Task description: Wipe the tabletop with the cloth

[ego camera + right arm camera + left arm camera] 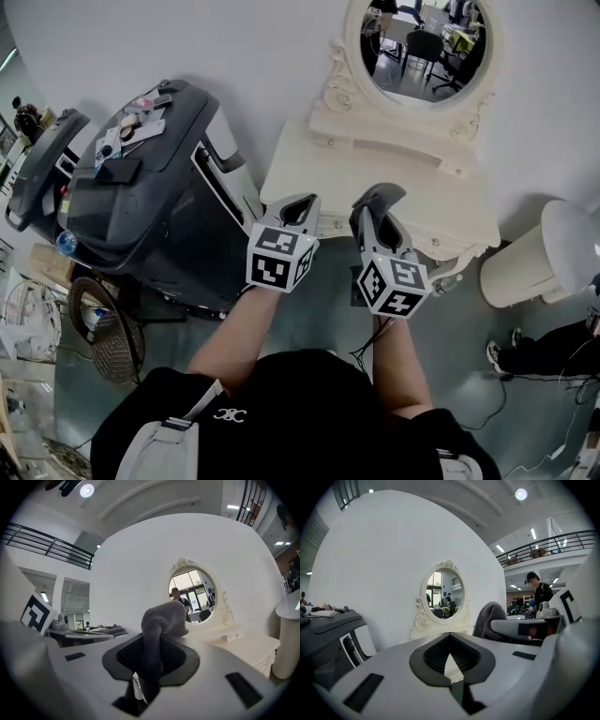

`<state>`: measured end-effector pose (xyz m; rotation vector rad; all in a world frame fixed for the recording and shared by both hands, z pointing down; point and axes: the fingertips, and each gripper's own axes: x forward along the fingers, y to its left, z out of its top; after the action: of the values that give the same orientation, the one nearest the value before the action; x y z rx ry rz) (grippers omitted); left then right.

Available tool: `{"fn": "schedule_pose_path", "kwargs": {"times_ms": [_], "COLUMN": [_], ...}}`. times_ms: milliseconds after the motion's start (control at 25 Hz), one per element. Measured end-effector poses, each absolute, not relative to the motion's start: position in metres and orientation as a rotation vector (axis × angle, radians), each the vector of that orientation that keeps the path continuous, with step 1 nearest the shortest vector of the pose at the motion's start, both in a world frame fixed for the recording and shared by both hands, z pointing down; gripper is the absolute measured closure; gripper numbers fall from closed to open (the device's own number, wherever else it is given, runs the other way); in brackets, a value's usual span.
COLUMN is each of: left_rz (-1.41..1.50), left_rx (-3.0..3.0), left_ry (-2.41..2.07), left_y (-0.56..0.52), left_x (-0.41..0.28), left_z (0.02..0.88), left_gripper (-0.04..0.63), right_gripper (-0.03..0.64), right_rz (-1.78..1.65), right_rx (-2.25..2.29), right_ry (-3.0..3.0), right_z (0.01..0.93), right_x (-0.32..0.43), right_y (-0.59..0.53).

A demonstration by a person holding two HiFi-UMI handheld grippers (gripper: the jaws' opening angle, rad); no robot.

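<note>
A cream dressing table (291, 173) with an oval mirror (427, 47) stands against the white wall. My right gripper (380, 208) is shut on a grey cloth (159, 620) that bunches up above its jaws; the cloth (380, 199) hangs over the table's front edge. The cloth (487, 620) also shows at the right in the left gripper view. My left gripper (300, 208) is beside it on the left, jaws together, with nothing between them (451, 660). Both grippers are held just at the tabletop's front edge.
A dark grey machine (141, 178) with small items on top stands left of the table. A white lidded bin (539, 258) is at the right. A wicker basket (103, 328) sits on the floor lower left. Cables lie on the floor.
</note>
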<state>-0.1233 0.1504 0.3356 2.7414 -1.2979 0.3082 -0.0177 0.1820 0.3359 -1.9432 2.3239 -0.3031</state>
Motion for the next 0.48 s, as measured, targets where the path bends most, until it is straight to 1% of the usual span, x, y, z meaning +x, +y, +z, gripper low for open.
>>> {"fn": "schedule_pose_path", "kwargs": {"times_ms": [240, 480], "left_rz": [0.352, 0.375], "left_rx": [2.706, 2.669], "left_ry": [-1.334, -1.385], "left_y": [0.139, 0.127], "left_x": [-0.086, -0.069], "left_z": [0.348, 0.349], "left_gripper": [0.598, 0.598], "right_gripper": [0.53, 0.529], "right_rz": [-0.32, -0.334], "right_rx": [-1.891, -1.822], "right_ry": [2.339, 2.43], "right_z": [0.34, 0.344], "right_x": [0.024, 0.04], "right_y": [0.165, 0.152]}}
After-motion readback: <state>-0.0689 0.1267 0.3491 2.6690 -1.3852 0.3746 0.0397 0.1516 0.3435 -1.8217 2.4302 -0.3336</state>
